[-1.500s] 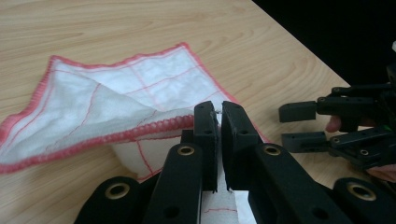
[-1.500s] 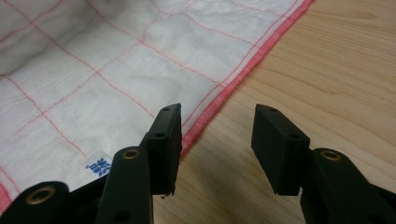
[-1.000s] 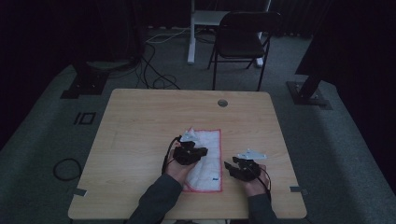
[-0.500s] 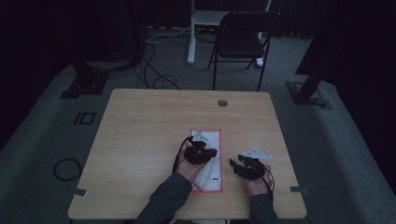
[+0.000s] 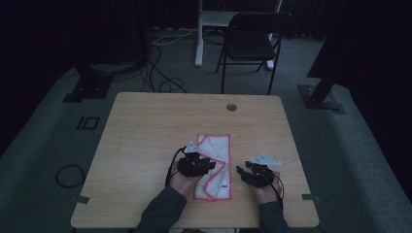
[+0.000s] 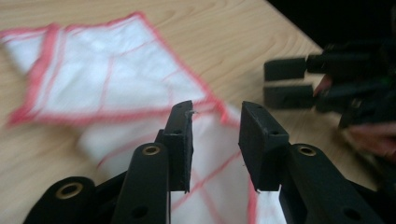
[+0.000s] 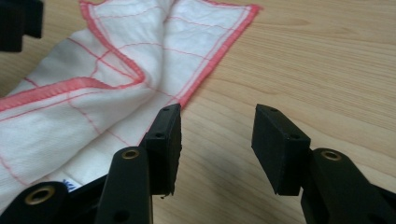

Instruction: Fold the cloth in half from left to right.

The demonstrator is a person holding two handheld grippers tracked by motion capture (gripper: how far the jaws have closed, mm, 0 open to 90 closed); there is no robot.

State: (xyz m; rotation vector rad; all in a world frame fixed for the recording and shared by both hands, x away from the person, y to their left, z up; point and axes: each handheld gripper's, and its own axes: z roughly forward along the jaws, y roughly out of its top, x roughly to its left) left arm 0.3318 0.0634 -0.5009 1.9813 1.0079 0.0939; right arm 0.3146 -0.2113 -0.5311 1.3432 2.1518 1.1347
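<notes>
A white cloth with red edging and red grid lines [image 5: 218, 160] lies partly folded on the wooden table [image 5: 145, 126]. My left gripper [image 5: 206, 164] hovers over the cloth's left side, jaws open with nothing between them; in the left gripper view the cloth [image 6: 107, 79] spreads beneath the open jaws [image 6: 215, 135]. My right gripper [image 5: 241, 171] sits just right of the cloth, open. In the right gripper view its left fingertip [image 7: 168, 126] is at the cloth's red hem [image 7: 210, 56], with bare wood between the jaws [image 7: 217, 140].
A round cable hole [image 5: 231, 107] sits near the table's far edge. A black folding chair [image 5: 252, 41] and a white desk leg [image 5: 199, 34] stand beyond the table, with cables [image 5: 160, 82] on the carpet. The table's near edge is right behind my hands.
The left gripper moved right and forward across the cloth, and the cloth is now folded narrower with a flap turned over. The right gripper stayed beside it.
</notes>
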